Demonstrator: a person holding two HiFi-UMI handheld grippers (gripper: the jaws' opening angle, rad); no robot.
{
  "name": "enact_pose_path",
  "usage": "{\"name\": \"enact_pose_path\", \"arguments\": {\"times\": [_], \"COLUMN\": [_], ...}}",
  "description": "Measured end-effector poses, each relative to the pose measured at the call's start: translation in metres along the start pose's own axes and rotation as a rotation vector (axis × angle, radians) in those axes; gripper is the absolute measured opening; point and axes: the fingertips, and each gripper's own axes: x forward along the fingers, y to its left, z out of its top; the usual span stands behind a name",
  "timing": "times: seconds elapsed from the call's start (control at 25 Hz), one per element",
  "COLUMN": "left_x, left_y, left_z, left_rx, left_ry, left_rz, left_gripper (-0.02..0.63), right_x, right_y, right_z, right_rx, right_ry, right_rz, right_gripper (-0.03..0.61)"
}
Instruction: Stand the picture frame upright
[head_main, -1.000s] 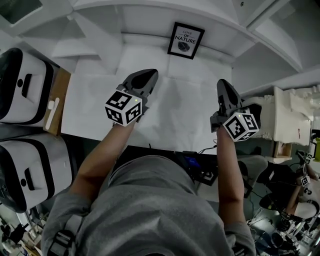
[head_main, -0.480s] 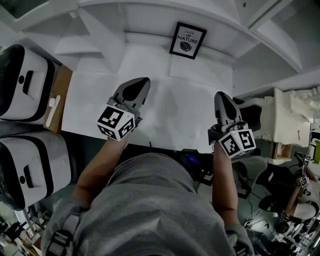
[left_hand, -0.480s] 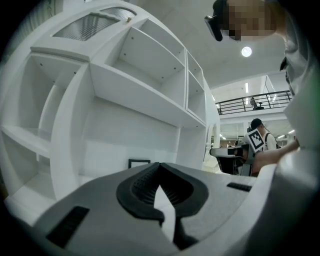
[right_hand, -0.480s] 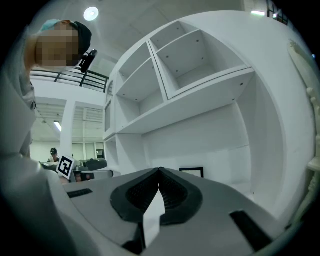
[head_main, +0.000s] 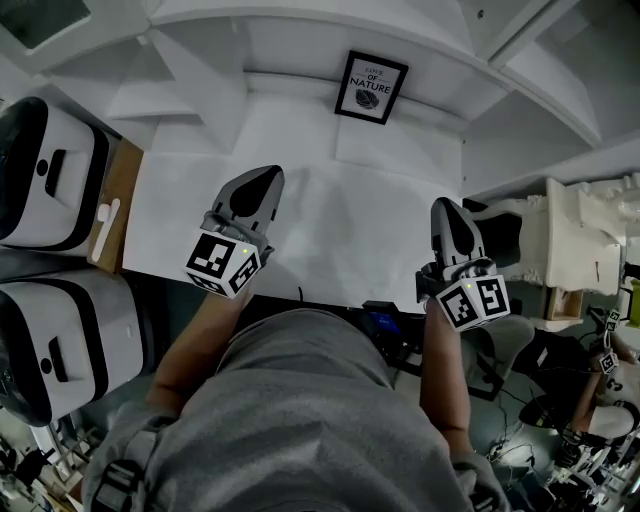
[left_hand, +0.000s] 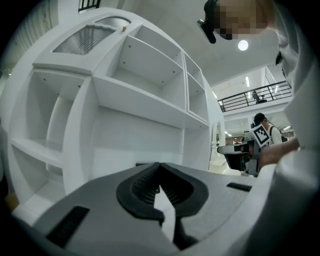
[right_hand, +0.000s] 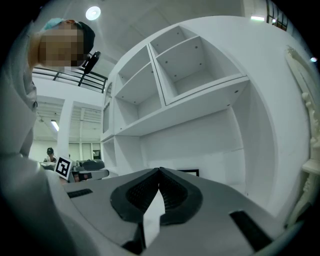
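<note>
Presently, the picture frame (head_main: 371, 87) stands upright at the back of the white desk surface (head_main: 350, 215), against the rear wall of the shelving (right_hand: 190, 107). It has a thin black border and a white face, with a dark leaf emblem beneath the words "LOVE OF NATURE". Left gripper (head_main: 262, 178) and right gripper (head_main: 447, 208) hover over the desk's near half, well apart from the frame. Both have their jaws closed together, with nothing between them.
</note>
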Motion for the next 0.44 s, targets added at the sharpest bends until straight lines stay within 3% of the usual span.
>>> {"name": "enact_pose_path", "arguments": {"times": [0.44], "left_x": [0.0007], "left_y": [0.0011], "left_z": [-0.0056], "left_rx": [0.012], "left_ry": [0.009], "left_rz": [0.006], "left_gripper": [0.006], "right_x": [-0.0078], "right_y": [-0.0083], "right_z": [0.0074], "right_rx": [-0.027], "right_ry": [-0.019], "right_rz": [-0.034], "right_gripper": [0.026]}}
